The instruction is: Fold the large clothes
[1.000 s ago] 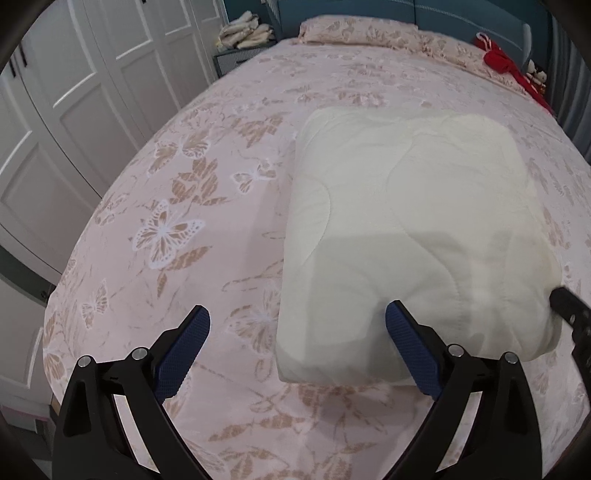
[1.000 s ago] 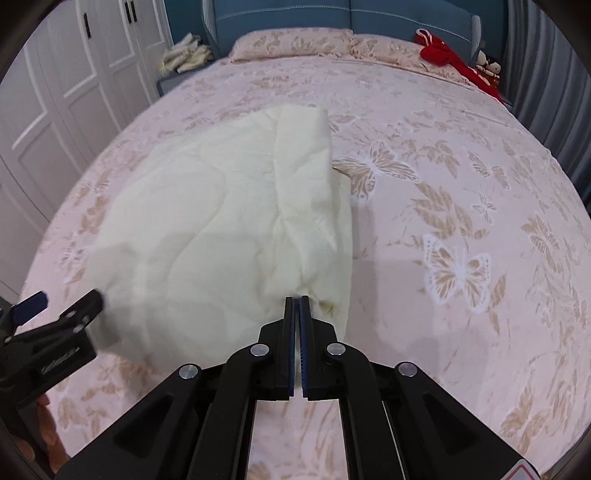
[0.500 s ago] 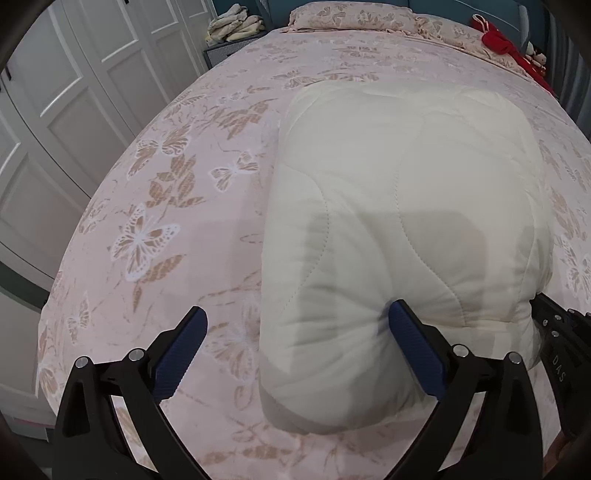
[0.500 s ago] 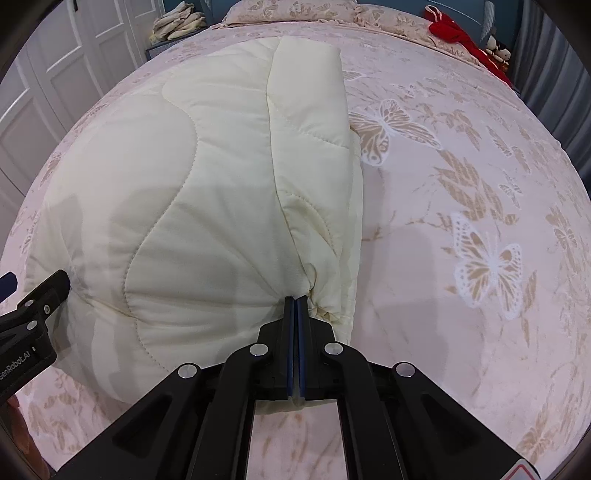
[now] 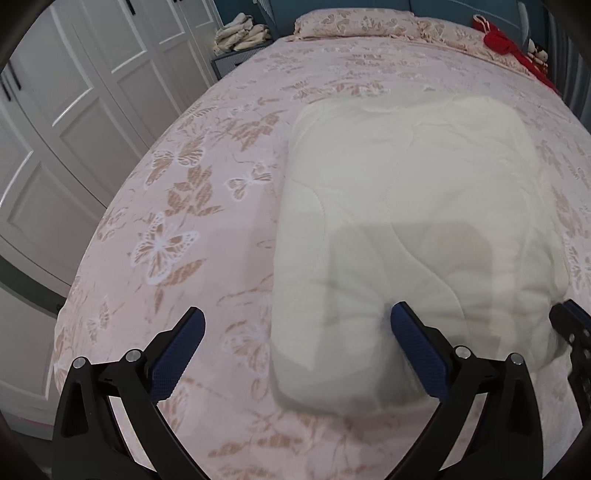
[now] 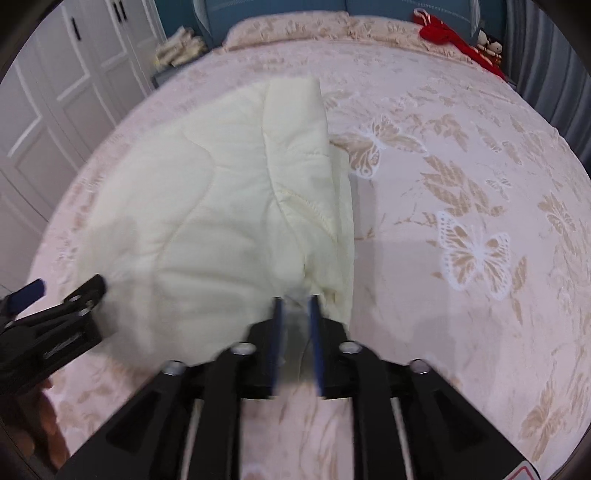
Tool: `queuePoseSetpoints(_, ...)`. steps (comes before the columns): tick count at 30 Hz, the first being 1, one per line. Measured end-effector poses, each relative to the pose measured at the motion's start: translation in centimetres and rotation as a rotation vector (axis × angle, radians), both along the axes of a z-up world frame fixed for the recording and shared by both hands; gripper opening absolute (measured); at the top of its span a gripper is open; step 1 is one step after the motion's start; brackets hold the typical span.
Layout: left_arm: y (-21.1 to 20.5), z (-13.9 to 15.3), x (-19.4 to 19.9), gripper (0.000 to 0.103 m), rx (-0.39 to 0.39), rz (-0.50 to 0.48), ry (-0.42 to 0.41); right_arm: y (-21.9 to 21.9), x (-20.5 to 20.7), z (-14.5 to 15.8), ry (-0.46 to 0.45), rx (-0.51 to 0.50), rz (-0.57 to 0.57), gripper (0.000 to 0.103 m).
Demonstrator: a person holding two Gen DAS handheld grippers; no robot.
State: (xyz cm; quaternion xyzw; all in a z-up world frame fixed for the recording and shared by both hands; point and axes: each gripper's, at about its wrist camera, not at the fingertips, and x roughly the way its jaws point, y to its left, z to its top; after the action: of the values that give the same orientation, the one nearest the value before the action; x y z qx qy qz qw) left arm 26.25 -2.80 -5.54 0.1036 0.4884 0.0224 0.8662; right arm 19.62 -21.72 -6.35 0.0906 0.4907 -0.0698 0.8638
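Cream quilt — lengthwise toward pillows (folded)

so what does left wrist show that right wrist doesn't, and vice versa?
Left wrist only: the left gripper head-on, jaws wide open, one pad at the folded cream quilt, the other over the bedspread; the quilt's smooth left edge.

Right wrist only: the right gripper, jaws opening, at the quilt's near right corner; stacked layered edges along its right side; part of a hand.

Both: quilt folded on the butterfly bedspread, pillow, red fabric, white wardrobe doors, each other's gripper at the frame edge.
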Motion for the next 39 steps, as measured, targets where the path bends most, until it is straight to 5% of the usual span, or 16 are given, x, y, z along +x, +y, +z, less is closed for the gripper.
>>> queuePoseSetpoints(6,0.4,1.8,-3.6,0.098,-0.005,-0.004,-0.026,0.7,-4.8,2.7,-0.059,-0.034,0.015,0.042)
queuePoseSetpoints(9,1.0,3.1,-6.2,0.098,-0.032,-0.004,-0.056,1.5,-7.5,4.2,-0.101,-0.055,0.029,0.059)
queuePoseSetpoints(15,2.2,4.7,-11.3,0.098,-0.064,0.004,-0.112,3.8,-12.3,6.2,-0.16,-0.139,0.039,0.072)
queuePoseSetpoints(27,4.0,4.2,-19.0,0.098,-0.064,0.015,-0.145,5.8,-18.6,5.4,-0.182,-0.115,0.001,0.078)
queuePoseSetpoints(39,3.5,4.4,-22.8,0.098,-0.039,-0.008,-0.183,7.3,-21.6,5.1,-0.205,-0.127,-0.003,0.078)
